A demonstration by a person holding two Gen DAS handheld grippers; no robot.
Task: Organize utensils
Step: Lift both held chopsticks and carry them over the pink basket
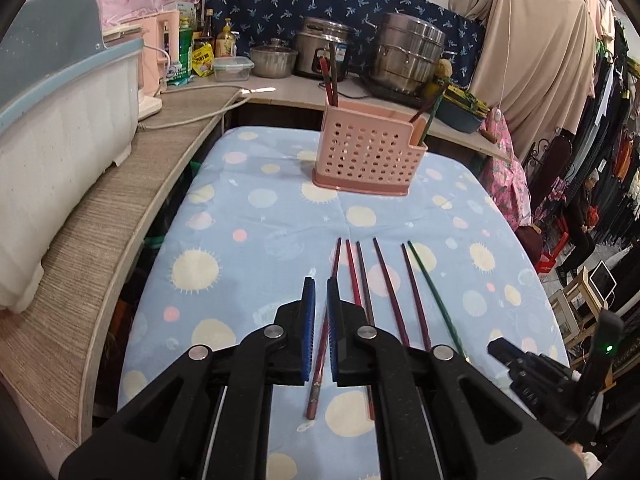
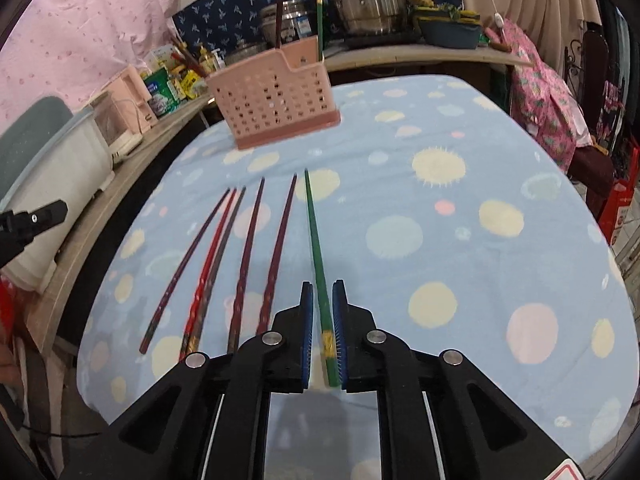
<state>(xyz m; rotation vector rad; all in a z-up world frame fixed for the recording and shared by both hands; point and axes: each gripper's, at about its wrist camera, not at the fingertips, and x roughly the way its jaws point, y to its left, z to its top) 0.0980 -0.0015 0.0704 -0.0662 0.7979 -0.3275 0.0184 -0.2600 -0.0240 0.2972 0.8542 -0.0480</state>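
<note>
Several chopsticks lie side by side on the spotted blue tablecloth [image 1: 248, 184]. My left gripper [image 1: 319, 282] is shut and hangs over the leftmost dark red chopstick [image 1: 316, 392], which shows through the slit between its pads. My right gripper [image 2: 322, 284] is over the green chopstick [image 2: 314, 220] at the right end of the row, jaws a little apart; the stick runs between the pads without being pinched. The other dark and red chopsticks [image 2: 248, 248] lie to its left. At the far end stands the pink perforated holder [image 1: 368, 152], with chopsticks upright in both compartments.
A wooden shelf [image 1: 120, 208] runs along the left with a white and blue tub [image 1: 60, 120] and a pink appliance [image 1: 156, 60]. Steel pots [image 1: 412, 52] and bottles line the back counter. Hanging clothes and a seated person [image 1: 580, 216] are beyond the table's right edge.
</note>
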